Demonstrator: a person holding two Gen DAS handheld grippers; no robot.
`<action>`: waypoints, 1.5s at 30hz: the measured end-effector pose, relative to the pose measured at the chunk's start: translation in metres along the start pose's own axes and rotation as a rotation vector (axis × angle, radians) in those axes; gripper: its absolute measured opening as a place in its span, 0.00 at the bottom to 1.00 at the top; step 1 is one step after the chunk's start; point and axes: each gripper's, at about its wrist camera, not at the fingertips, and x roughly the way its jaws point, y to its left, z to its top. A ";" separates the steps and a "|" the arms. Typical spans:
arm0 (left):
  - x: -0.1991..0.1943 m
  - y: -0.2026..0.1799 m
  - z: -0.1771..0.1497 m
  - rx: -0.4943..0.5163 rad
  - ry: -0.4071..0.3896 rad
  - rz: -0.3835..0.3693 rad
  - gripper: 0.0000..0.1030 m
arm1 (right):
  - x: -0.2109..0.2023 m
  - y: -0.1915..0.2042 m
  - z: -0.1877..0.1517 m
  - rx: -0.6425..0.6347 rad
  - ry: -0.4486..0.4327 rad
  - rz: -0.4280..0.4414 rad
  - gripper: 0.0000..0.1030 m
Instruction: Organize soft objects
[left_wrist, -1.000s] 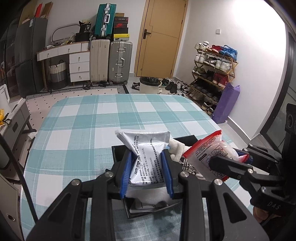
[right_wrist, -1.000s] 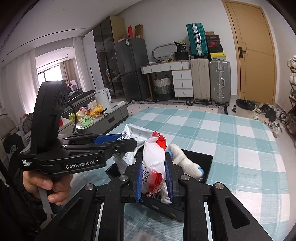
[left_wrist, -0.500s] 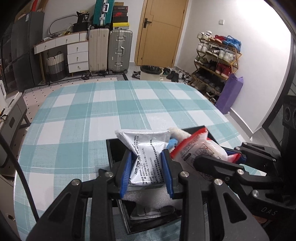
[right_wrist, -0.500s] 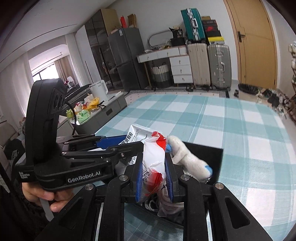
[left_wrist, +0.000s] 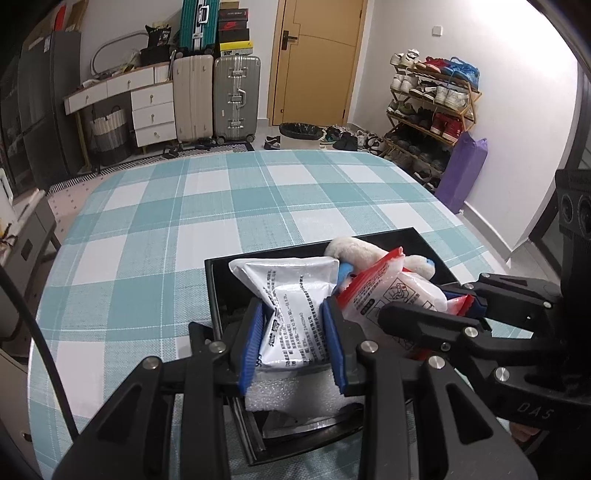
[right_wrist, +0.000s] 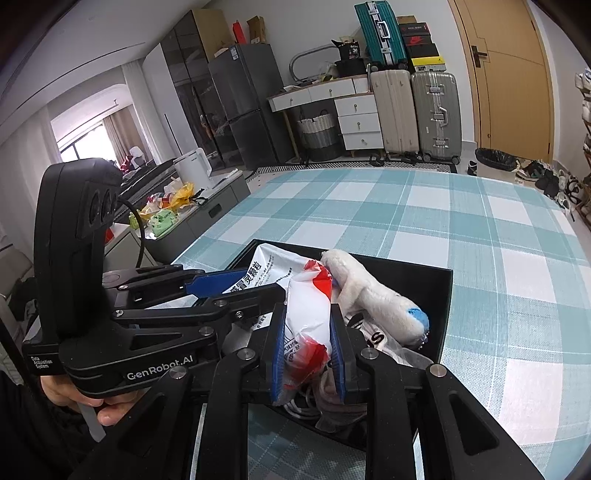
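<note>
Both tongs are loaded and sit over the black tray (left_wrist: 384, 236), lower centre of both views, on the teal-checked tablecloth (left_wrist: 221, 206). The left gripper (left_wrist: 293, 343) pinches a white printed pouch (left_wrist: 291, 291) between its blue pads, pouch upright w/ its top edge flared above the jaws; below it a white foam-like sheet (left_wrist: 295, 400) lies in the tray. The right gripper (right_wrist: 308, 350) pinches a red-and-white plastic packet (right_wrist: 308, 306), squeezed narrow at the pads; in the left view the same packet (left_wrist: 391, 291) shows lower right, just beside the pouch, touching or nearly so, can't tell which. A cream plush toy w/ a blue tip (right_wrist: 373, 299) lies inside the tray already, toward its far side, w/ what looks like another clear bag and some fabric under it at the tray's near edge; details too cluttered to name. Progress, as I read it: well along. Cloth outside the tray shows no loose soft items in either view, the plush is in, and the last two pieces hang over the tray opening. Left to do, prob.: lower both, let go, pull the tongs clear. A person's hand (right_wrist: 92, 398) grips the left handle at lower left of the right view.
</note>
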 end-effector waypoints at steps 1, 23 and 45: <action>0.000 0.000 0.000 0.000 0.000 0.004 0.31 | 0.001 0.000 0.000 0.000 0.002 0.000 0.20; -0.070 -0.004 -0.023 0.023 -0.164 0.058 1.00 | -0.067 0.010 -0.020 -0.106 -0.133 -0.147 0.97; -0.075 0.003 -0.062 -0.025 -0.306 0.105 1.00 | -0.077 0.021 -0.058 -0.151 -0.274 -0.188 0.99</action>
